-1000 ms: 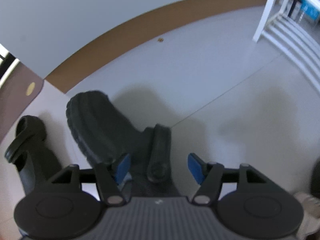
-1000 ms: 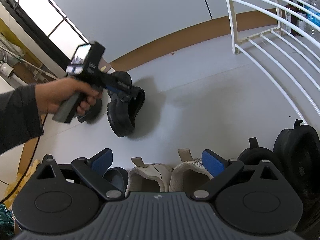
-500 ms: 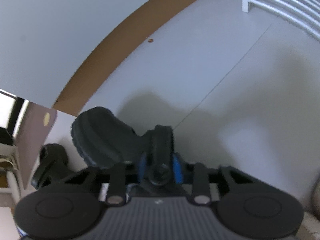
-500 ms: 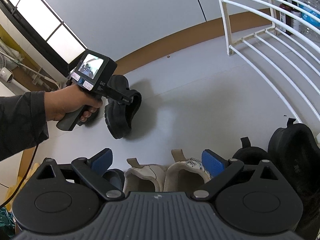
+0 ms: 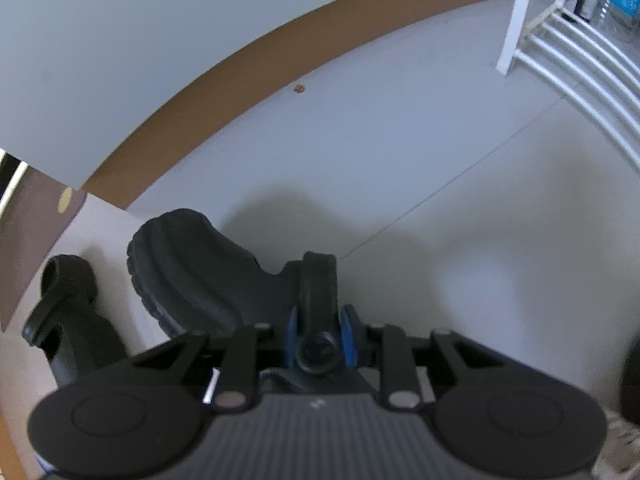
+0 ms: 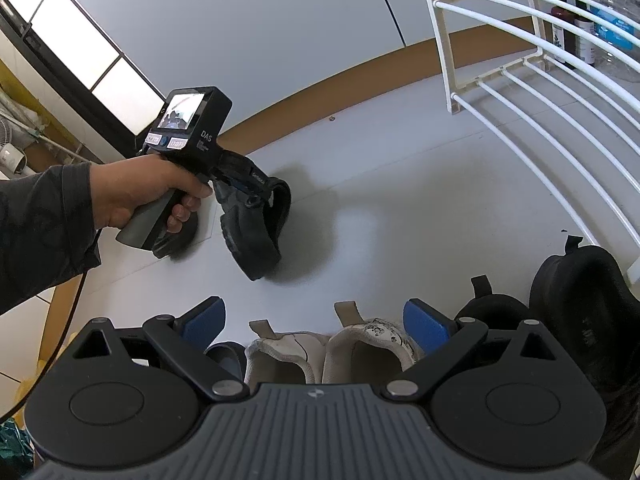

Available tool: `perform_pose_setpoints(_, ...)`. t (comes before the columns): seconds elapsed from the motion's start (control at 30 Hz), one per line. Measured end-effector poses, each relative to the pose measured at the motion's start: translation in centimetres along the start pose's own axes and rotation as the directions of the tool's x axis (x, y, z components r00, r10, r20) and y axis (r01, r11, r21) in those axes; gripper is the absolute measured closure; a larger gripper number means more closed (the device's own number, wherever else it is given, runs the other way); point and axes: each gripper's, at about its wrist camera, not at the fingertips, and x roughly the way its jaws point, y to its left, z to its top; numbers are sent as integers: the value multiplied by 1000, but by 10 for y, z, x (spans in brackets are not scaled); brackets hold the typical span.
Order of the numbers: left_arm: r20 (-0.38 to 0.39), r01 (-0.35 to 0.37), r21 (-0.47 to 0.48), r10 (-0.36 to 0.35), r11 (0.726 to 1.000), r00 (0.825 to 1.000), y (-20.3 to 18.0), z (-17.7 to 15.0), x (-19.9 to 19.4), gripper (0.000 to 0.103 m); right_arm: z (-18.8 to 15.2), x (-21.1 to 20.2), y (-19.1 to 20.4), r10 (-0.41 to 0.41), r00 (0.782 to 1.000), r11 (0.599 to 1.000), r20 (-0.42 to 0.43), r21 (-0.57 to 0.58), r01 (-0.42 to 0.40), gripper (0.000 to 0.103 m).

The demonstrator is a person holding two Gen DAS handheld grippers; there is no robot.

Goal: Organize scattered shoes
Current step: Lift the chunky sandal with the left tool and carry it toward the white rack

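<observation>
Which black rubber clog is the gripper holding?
The black rubber clog pinched by its heel strap in the left gripper. The other black clog lies untouched beside it.

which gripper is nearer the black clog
Left. The left gripper is clamped on the black clog strap; the right gripper hovers open over the white sneakers.

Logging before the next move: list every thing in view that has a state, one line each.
Left tongs: shut on the heel strap of the black rubber clog.
Black rubber clog: gripped, hanging tilted, toe down.
Second black clog: lying on the floor by the wall, untouched.
Right tongs: open, empty.
Pair of cream sneakers: upright, side by side.
Black sneaker: upright at the white wire rack.
</observation>
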Motion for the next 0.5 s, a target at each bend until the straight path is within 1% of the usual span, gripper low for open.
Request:
perform_pose_setpoints(0.13,-7,34,-9,-34,999,999,-19,1,-7,80,1,-2,-3,2,1000,1000,5,5,-2,4)
perform_pose_setpoints(0.33,-7,73,22,-73,997,997,-42,0,-10,80,2,-6,-8,2,1000,1000,14,14,-3,4)
perform_pose_setpoints(0.5,-10,120,16,-120,993,993,-60,1,-18,81,2,-10,-11,5,1000,1000,17,22,-5,4)
